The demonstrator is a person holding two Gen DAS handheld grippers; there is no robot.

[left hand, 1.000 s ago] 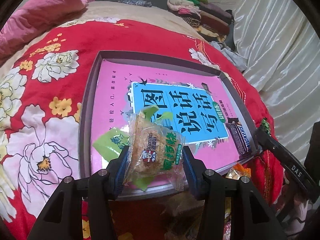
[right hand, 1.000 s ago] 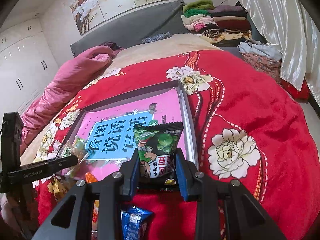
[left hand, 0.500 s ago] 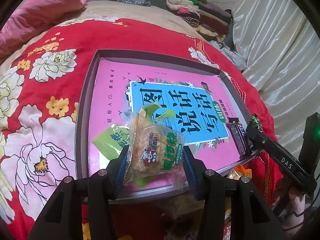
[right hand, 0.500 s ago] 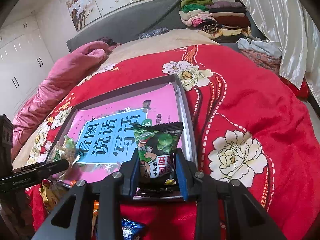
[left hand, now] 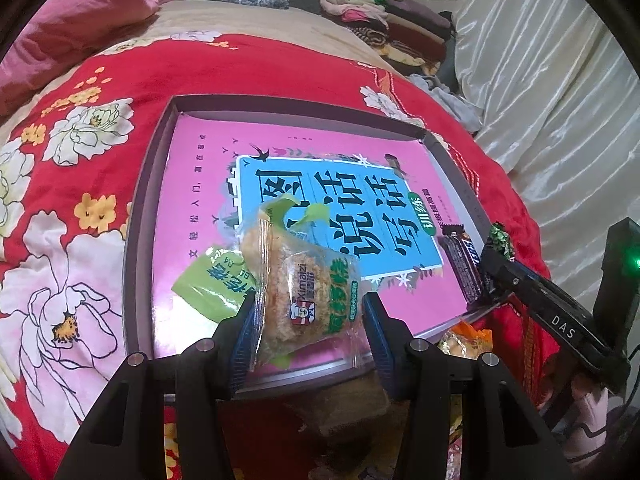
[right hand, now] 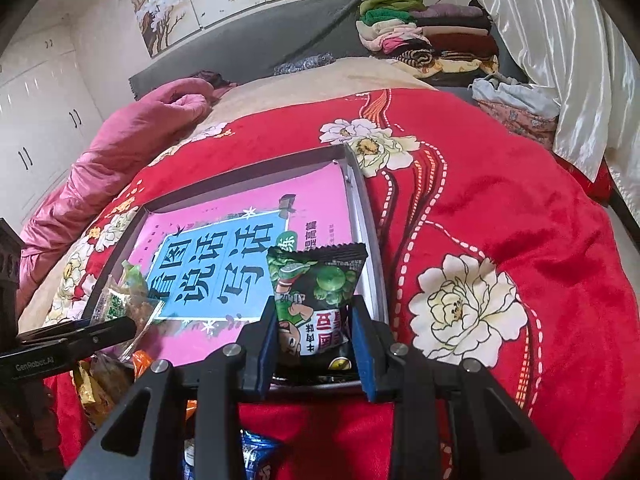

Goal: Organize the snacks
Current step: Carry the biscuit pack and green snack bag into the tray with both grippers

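Note:
A shallow grey tray (left hand: 138, 216) with a pink and blue book cover inside lies on the red flowered bedspread. My left gripper (left hand: 308, 320) is shut on a clear packet of golden cake with green print (left hand: 304, 284), held over the tray's near left part. A green packet (left hand: 212, 280) lies in the tray beside it. My right gripper (right hand: 314, 344) is shut on a dark green pea snack packet (right hand: 316, 296), held over the tray's (right hand: 370, 240) near right corner. A dark chocolate bar (left hand: 460, 264) lies along the tray's right side.
Loose snack packets lie on the bedspread in front of the tray: orange and yellow ones (right hand: 96, 384) and a blue one (right hand: 252, 452). A pink quilt (right hand: 120, 148) lies at the back left. Folded clothes (right hand: 424, 36) are stacked at the back right. Pale curtains (left hand: 560, 80) hang on the right.
Both grippers have moved forward over the tray's near edge with their packets still held. The right gripper now shows closer to the chocolate bar in the left wrist view.

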